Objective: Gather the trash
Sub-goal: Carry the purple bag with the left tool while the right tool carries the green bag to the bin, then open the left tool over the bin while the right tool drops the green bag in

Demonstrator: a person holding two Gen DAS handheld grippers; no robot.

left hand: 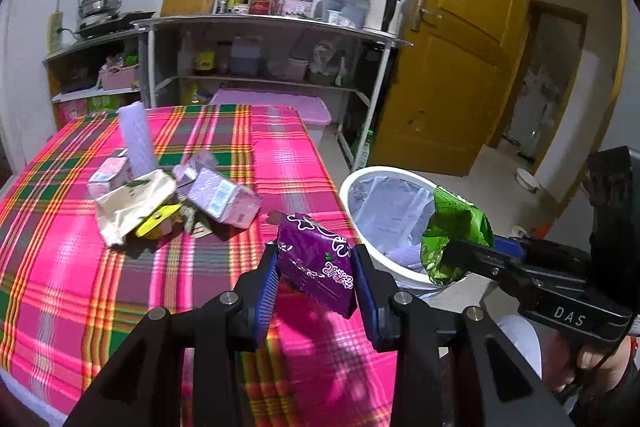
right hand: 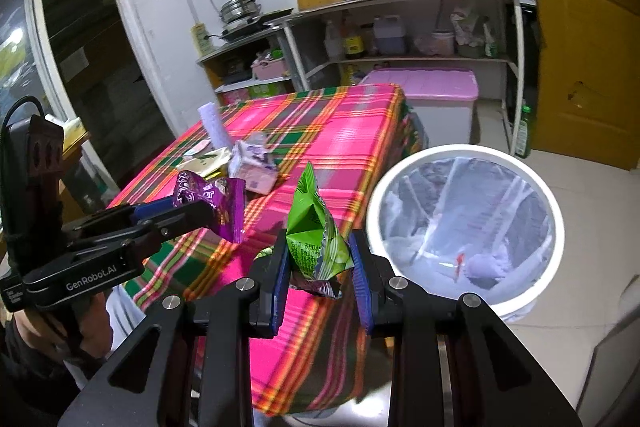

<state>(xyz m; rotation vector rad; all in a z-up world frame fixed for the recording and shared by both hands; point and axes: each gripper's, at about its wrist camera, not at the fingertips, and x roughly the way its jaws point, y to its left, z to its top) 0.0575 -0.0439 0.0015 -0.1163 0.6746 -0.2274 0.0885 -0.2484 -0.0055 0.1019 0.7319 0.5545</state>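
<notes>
My left gripper [left hand: 314, 265] is shut on a purple snack wrapper [left hand: 316, 259], held above the plaid tablecloth near the table's right edge; the same purple wrapper [right hand: 212, 203] shows at the left of the right wrist view. My right gripper [right hand: 318, 259] is shut on a crumpled green wrapper [right hand: 314, 231], which hangs by the rim of the white bin [right hand: 466, 151] lined with a clear bag. From the left wrist view the green wrapper [left hand: 456, 231] sits over the bin [left hand: 384, 171]. A pile of trash [left hand: 168, 199] lies on the table: cartons, a cream bag, a yellow packet.
A pink and green plaid cloth covers the table [left hand: 80, 267]. A white foam sleeve [left hand: 136, 139] stands upright in the pile. Behind are metal shelves [left hand: 264, 27] with bottles, a pink-lidded storage box [right hand: 436, 87] on the floor and a yellow door [left hand: 460, 47].
</notes>
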